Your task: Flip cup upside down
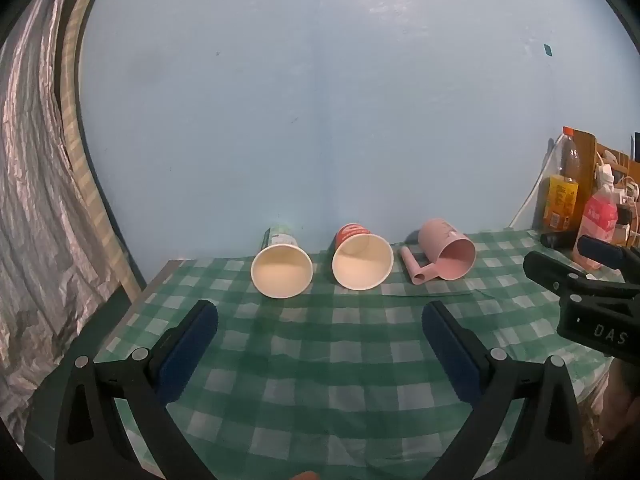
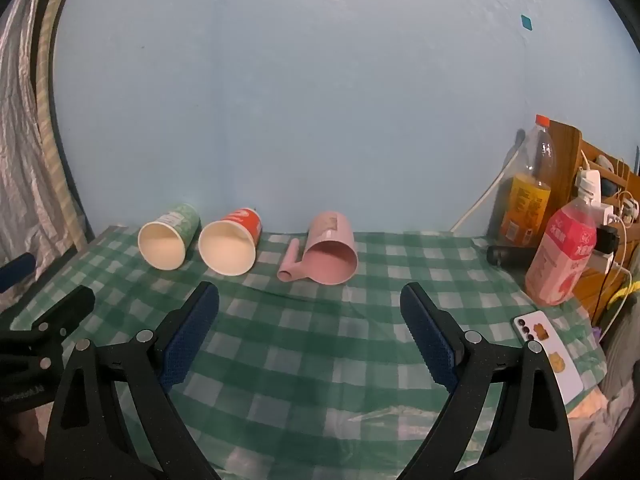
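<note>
Three cups lie on their sides on the green checked tablecloth, mouths toward me. A green paper cup is on the left, a red paper cup in the middle, a pink plastic mug with a tube handle on the right. They also show in the right wrist view: the green cup, the red cup, the pink mug. My left gripper is open and empty, short of the cups. My right gripper is open and empty, in front of the pink mug.
A blue wall stands close behind the cups. At the right edge are an orange-capped bottle, a pink drink bottle, a dark cylinder, cables, and a phone. The table's left edge meets a curtain.
</note>
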Demonstrator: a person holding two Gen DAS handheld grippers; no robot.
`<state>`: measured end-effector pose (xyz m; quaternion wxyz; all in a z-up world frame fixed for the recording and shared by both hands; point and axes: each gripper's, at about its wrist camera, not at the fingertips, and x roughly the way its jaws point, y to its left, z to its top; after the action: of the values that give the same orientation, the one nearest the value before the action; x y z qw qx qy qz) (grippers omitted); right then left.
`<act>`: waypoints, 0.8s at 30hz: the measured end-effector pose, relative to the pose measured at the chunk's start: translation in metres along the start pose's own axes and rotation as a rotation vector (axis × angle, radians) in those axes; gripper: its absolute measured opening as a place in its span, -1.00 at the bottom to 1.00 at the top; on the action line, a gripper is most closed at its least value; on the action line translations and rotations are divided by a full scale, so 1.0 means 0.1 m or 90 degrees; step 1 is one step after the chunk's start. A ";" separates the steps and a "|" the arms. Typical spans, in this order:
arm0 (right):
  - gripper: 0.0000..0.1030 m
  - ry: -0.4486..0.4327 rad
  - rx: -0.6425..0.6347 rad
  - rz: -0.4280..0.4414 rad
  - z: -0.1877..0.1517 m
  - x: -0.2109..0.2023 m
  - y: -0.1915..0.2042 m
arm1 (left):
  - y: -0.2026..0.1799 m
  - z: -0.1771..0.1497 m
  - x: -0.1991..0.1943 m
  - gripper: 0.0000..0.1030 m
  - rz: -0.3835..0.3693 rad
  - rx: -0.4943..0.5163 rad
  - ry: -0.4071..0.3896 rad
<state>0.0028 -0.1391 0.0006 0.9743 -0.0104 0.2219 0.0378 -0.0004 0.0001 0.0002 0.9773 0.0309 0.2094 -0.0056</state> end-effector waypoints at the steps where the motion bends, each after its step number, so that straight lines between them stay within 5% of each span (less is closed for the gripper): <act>1: 0.77 -0.001 -0.002 -0.002 0.00 0.00 0.00 | 0.01 0.00 0.00 1.00 0.000 -0.001 -0.001; 24: 0.77 0.003 0.001 0.001 -0.01 -0.02 0.03 | 0.02 0.09 -0.04 1.00 0.016 -0.001 -0.023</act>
<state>0.0007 -0.1366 0.0005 0.9737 -0.0097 0.2244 0.0386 -0.0005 0.0019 0.0102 0.9809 0.0325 0.1915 0.0066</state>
